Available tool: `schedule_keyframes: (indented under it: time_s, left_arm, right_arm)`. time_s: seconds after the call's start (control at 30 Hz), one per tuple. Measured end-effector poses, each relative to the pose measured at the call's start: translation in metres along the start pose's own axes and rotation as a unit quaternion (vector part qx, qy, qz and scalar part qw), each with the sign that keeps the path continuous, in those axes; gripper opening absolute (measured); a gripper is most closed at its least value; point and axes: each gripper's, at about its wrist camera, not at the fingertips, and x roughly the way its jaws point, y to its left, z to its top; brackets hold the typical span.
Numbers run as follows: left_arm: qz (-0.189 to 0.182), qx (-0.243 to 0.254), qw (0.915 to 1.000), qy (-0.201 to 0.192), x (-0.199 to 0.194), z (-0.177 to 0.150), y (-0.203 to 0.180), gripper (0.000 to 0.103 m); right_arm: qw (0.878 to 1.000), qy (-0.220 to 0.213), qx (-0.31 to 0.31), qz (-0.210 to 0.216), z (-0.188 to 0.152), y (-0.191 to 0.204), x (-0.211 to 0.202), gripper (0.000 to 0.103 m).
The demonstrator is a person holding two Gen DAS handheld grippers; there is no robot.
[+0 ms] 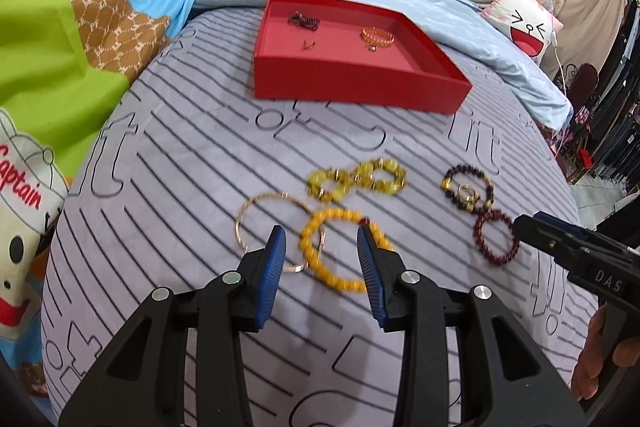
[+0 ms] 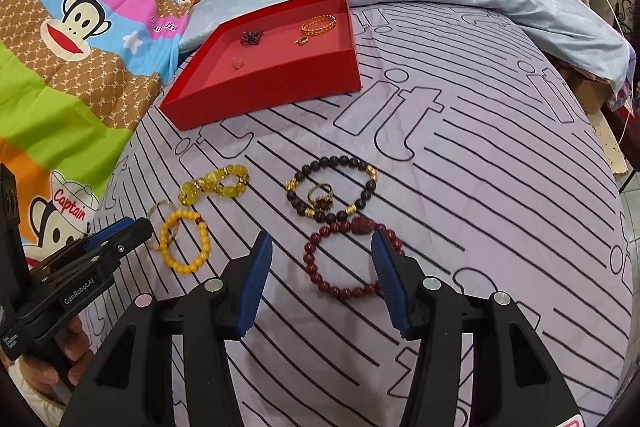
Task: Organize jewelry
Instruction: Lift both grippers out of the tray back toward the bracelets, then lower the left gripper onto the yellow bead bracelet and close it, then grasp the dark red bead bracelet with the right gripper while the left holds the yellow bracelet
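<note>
Both claws are hanging wide apart and empty over the bed [image 2: 500,155]. The left claw [image 1: 322,241] is straddling the yellow bead bracelet [image 1: 340,251], with a thin gold bangle [image 1: 276,227] overlapping it just to the left of its tips. The right claw [image 2: 322,247] is framing the dark red bracelet [image 2: 348,263], whose far side is lying just beside the black bracelet [image 2: 332,189] ahead. The red tray [image 2: 264,79] is sitting well ahead of both claws, already holding a few pieces. Closing on the yellow bracelet risks snagging the bangle too and dragging both. Only the right view is showing the gold ring [image 2: 320,197] inside the black bracelet sharply; the left view is blurring it.
</note>
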Motion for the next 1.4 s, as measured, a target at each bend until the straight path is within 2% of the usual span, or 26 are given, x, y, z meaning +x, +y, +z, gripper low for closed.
schedule_keyframes:
  time_s: [0.43, 0.9, 0.97, 1.03, 1.07, 1.13, 1.4]
  left_arm:
    - [0.009, -0.007, 0.9999, 0.007, 0.002, -0.011, 0.004, 0.035]
    - [0.005, 0.006, 0.9998, 0.017, 0.026, -0.003, 0.000, 0.033]
    - [0.004, 0.008, 0.9998, 0.018, 0.029, -0.003, 0.000, 0.031]
    - [0.000, 0.011, 0.9997, 0.022, 0.033, -0.003, -0.001, 0.022]
    - [0.000, 0.013, 0.9997, 0.021, 0.033, -0.003, -0.001, 0.021]
    - [-0.006, 0.016, 0.9996, 0.022, 0.034, -0.002, -0.003, 0.009]
    - [-0.016, 0.035, 0.9992, 0.010, 0.027, -0.001, -0.015, 0.007]
  right_arm:
    - [1.000, 0.012, 0.000, -0.002, -0.016, -0.004, 0.002, 0.051]
    - [1.000, 0.011, 0.005, -0.006, -0.010, -0.009, 0.003, 0.051]
    - [1.000, 0.011, 0.008, -0.007, -0.008, -0.011, 0.004, 0.051]
    - [1.000, 0.011, 0.010, -0.010, -0.007, -0.014, 0.005, 0.051]
    - [1.000, 0.011, 0.010, -0.010, -0.006, -0.015, 0.005, 0.051]
    - [1.000, 0.011, 0.011, -0.012, -0.005, -0.016, 0.006, 0.051]
    - [1.000, 0.014, 0.013, -0.017, -0.003, -0.021, 0.012, 0.051]
